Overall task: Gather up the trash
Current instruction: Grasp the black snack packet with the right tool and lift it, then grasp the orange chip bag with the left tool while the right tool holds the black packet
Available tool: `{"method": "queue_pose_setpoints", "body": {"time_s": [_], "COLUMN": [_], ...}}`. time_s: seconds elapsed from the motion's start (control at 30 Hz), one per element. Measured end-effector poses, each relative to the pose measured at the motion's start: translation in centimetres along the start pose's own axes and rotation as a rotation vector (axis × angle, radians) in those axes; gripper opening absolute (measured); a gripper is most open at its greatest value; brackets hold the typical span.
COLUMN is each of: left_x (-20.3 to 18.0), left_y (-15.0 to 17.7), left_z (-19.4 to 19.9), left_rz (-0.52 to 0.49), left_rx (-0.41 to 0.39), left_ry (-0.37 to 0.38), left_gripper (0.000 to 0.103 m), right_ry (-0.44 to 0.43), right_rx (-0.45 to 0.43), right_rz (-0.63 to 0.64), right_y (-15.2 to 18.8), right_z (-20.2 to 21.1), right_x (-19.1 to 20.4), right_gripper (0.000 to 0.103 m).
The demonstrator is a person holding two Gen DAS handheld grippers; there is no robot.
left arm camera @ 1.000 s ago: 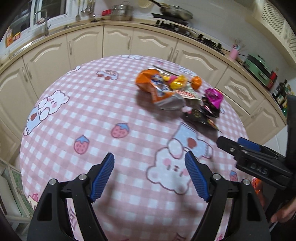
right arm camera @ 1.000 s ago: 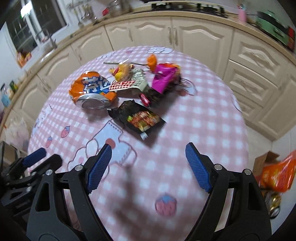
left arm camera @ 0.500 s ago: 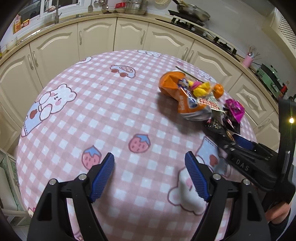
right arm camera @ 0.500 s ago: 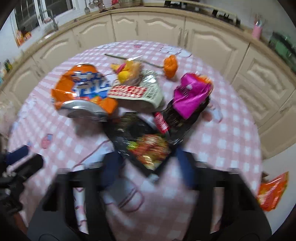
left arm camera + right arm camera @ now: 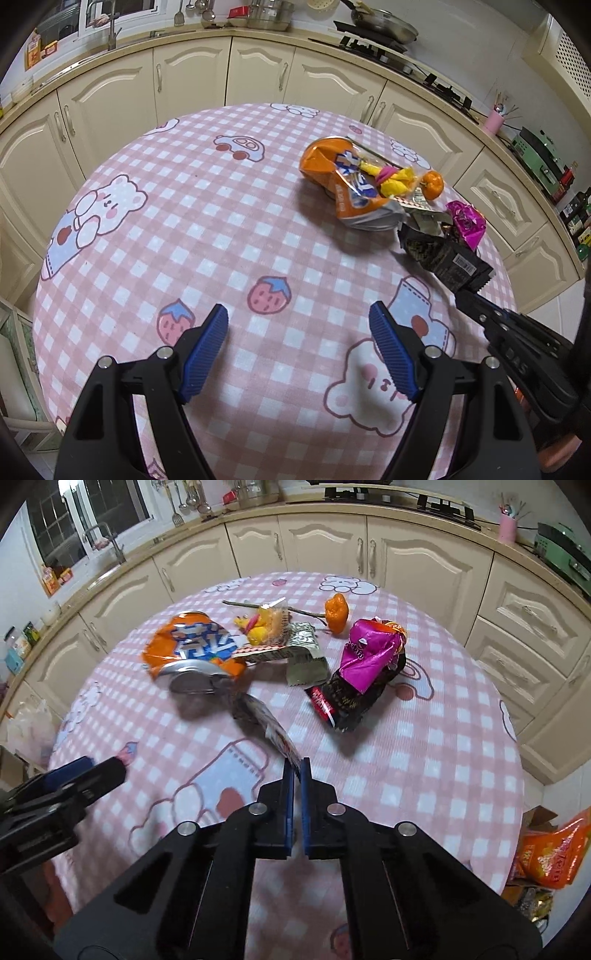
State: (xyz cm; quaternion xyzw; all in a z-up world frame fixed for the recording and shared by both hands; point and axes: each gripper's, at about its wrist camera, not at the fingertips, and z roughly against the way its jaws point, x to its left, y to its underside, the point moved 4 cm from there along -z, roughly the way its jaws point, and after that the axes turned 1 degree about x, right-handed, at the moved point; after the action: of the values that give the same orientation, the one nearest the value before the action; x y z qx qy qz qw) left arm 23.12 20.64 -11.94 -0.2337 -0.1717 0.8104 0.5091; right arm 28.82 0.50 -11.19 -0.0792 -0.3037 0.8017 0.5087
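From the left wrist camera, the left gripper [image 5: 298,334] hangs over the pink checked worktop [image 5: 207,229] with its jaws wide apart and nothing between them; only the cloth's strawberry and bear prints lie below. The trash sits well ahead and to the right: a crushed orange can [image 5: 345,184], a yellow wrapper [image 5: 397,181] lying against it, a small orange lump [image 5: 432,183] just beyond, and a magenta wrapper [image 5: 467,223] near the worktop's right edge. At the right side the right gripper [image 5: 466,293] has its jaws closed on the corner of a black snack packet [image 5: 443,258], which slopes up off the cloth.

From the right wrist camera, the right gripper [image 5: 297,766] has its blue pads [image 5: 288,805] pressed together on the near edge of the black snack packet [image 5: 266,720], seen edge-on and blurred. Past it lie the orange can [image 5: 192,651], the yellow wrapper [image 5: 267,624], a silver-green wrapper [image 5: 304,655], the orange lump [image 5: 336,614] and the magenta wrapper [image 5: 369,653] resting on another dark packet [image 5: 343,701]. The left gripper's arm shows at the left edge. An orange bag [image 5: 550,853] lies on the floor at the right.
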Motion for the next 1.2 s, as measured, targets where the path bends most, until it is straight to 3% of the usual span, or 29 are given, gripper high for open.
{"method": "queue_pose_setpoints", "body": {"time_s": [0.17,0.23,0.27,0.3,0.33,0.4,0.47,0.7,0.77,0.8,0.87,1.2], "left_x": [-0.4,-0.3,-0.2,-0.1,0.1,0.3,0.8,2.6,2.9,3.1,3.1,0.3], "left_y": [0.4,0.6,0.7,0.8,0.9,0.9,0.9,0.3,0.2,0.1,0.0,-1.9], "left_z": [0.1,0.1,0.0,0.0,-0.1,-0.1,0.1,0.5,0.4,0.3,0.4,0.9], "left_rz": [-0.014,-0.012,-0.01,-0.008,-0.003,0.001,0.007,0.045,0.052,0.055,0.051,-0.016], "left_rx": [0.004,0.011,0.014,0.018,0.023,0.024,0.02,0.004,0.007,0.009,0.008,-0.029], "left_ry": [0.008,0.011,0.013,0.013,0.013,0.014,0.011,-0.016,-0.02,-0.021,-0.024,0.013], "left_gripper": [0.077,0.077,0.077,0.077,0.077,0.077,0.077,0.077,0.077,0.077,0.077,0.077], "right_ry": [-0.087,-0.115,-0.103,-0.071,-0.042,-0.004,-0.026,-0.026,0.053,0.085,0.061,-0.063], "right_rx": [0.031,0.051,0.058,0.055,0.041,-0.015,-0.012,0.07,0.028,0.009,-0.006,-0.012], "right_rz": [0.013,0.018,0.025,0.027,0.024,0.027,0.039,0.099,0.141,0.164,0.164,0.046], "right_y": [1.7,2.3,2.5,2.5,2.4,1.7,0.8,-0.2,-0.3,-0.3,-0.2,-0.4], "right_z": [1.2,1.1,1.1,1.0,1.0,1.4,1.0,-3.2,-3.8,-3.9,-3.6,-0.6], "right_x": [0.7,1.0,1.2,1.2,1.1,1.1,1.6,4.1,4.8,5.1,5.4,2.1], "right_gripper": [0.005,0.011,0.029,0.066,0.076,0.076,0.076,0.079,0.07,0.043,0.036,0.034]}}
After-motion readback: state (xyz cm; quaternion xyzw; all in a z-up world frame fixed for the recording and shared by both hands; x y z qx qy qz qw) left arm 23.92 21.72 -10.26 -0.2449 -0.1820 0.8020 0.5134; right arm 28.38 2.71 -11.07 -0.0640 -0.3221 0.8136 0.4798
